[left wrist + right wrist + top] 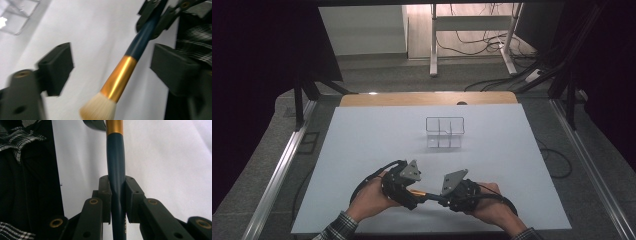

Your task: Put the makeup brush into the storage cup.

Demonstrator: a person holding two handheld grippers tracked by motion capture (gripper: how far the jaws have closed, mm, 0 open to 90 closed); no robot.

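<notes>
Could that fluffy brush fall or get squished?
It might. Only the right gripper grips the makeup brush with its dark blue handle and gold band; the left gripper has its jaws wide apart around the band, so a clumsy handover could drop it. Closing lower down could squash the cream bristles. The clear plastic divided organizer looks light and could tip if bumped.

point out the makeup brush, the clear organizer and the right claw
makeup brush (pixel 119 78): left gripper view, on its gold ferrule.
clear organizer (pixel 445 132): high view, on its middle divider wall.
right claw (pixel 117 195): right gripper view, midway between its tips, shut on the handle.
</notes>
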